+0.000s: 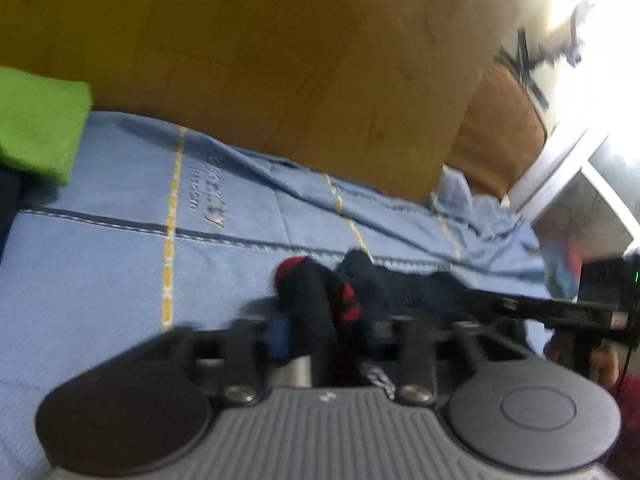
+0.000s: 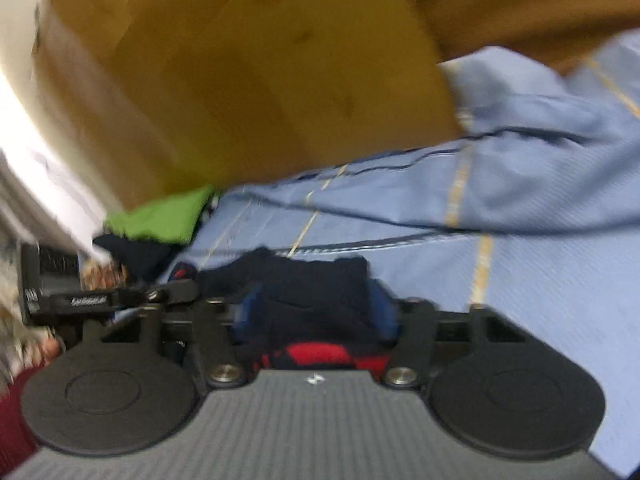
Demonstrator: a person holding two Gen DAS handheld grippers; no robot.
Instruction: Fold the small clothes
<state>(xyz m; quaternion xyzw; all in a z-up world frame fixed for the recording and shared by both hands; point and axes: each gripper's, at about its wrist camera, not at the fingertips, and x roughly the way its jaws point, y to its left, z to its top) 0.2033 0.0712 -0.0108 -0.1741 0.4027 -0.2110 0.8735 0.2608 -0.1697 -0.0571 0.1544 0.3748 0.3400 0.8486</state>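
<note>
A dark navy sock with red patches lies on a light blue cloth. My left gripper is shut on one end of the sock, its blue pads pressed to the fabric. My right gripper is shut on the other end of the same sock, with a red part bunched between its blue pads. The sock stretches between the two grippers, just above or on the cloth; blur hides which.
A large cardboard box stands behind the cloth. A folded green garment and a dark garment lie at the left edge. The blue cloth is rumpled at the right. A window and sill are far right.
</note>
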